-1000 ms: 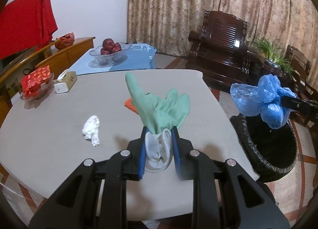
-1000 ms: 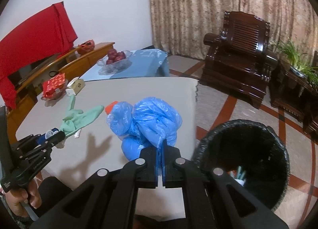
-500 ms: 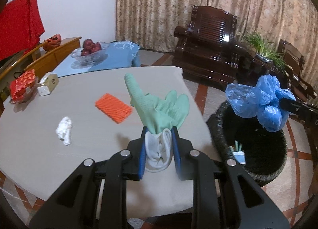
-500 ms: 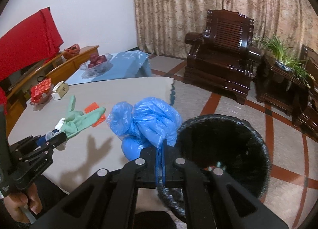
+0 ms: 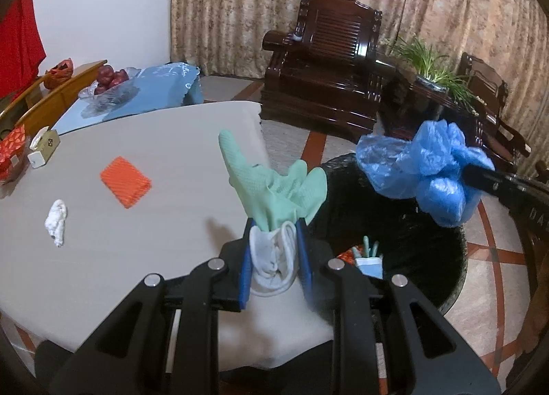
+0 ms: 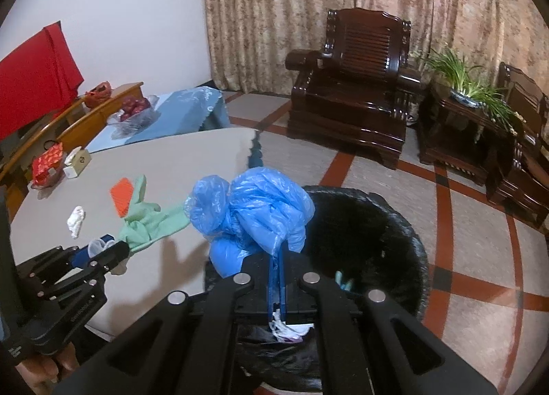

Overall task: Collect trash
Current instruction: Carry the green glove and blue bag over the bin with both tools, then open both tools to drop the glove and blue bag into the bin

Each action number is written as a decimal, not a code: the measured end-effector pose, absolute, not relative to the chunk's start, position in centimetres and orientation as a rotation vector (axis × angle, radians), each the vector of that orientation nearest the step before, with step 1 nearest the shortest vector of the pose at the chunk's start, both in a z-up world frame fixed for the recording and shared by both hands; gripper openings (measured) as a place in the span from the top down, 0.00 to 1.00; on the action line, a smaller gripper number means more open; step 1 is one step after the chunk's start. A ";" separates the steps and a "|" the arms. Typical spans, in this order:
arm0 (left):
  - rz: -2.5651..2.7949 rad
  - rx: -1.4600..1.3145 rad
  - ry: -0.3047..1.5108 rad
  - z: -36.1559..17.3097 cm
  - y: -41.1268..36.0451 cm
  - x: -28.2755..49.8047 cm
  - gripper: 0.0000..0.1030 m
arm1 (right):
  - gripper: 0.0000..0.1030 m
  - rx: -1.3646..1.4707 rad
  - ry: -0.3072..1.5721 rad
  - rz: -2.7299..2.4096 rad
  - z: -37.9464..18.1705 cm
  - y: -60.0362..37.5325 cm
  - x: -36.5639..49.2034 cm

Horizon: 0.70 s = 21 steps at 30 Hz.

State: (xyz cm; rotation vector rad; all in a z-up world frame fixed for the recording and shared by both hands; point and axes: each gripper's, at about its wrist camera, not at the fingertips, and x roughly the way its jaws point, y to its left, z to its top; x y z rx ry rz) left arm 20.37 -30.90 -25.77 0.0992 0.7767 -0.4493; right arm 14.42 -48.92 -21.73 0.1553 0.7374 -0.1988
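Rubbery green glove point(image 5: 274, 189), limp and light, pinched at its cuff by left gripper point(image 5: 274, 257); right gripper point(image 6: 276, 278) clamps crinkly blue bag point(image 6: 254, 213) above bin point(image 6: 405, 233).

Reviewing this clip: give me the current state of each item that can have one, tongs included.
Left tongs: shut on green glove.
Green glove: held up, above the table edge.
Right tongs: shut on blue plastic bag.
Blue plastic bag: bunched, held over the trash bin.
Trash bin: open, black-lined, some trash inside.
Orange sponge: lying flat on the table.
White tissue: crumpled on the table.
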 end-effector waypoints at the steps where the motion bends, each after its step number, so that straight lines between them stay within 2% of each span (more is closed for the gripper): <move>1: -0.445 0.096 0.782 -25.9 -31.6 20.3 0.79 | 0.98 0.159 0.744 -0.202 -22.1 -49.7 14.4; 18: -0.491 0.137 0.860 -29.5 -41.1 18.8 0.78 | 0.98 0.209 0.809 -0.256 -26.4 -57.3 14.4; 20: -0.512 0.138 0.868 -30.1 -41.7 18.8 0.78 | 0.97 0.217 0.822 -0.262 -27.2 -57.9 14.4; 21: -0.528 0.140 0.871 -30.4 -42.0 18.8 0.77 | 0.93 0.222 0.831 -0.264 -27.5 -58.1 14.4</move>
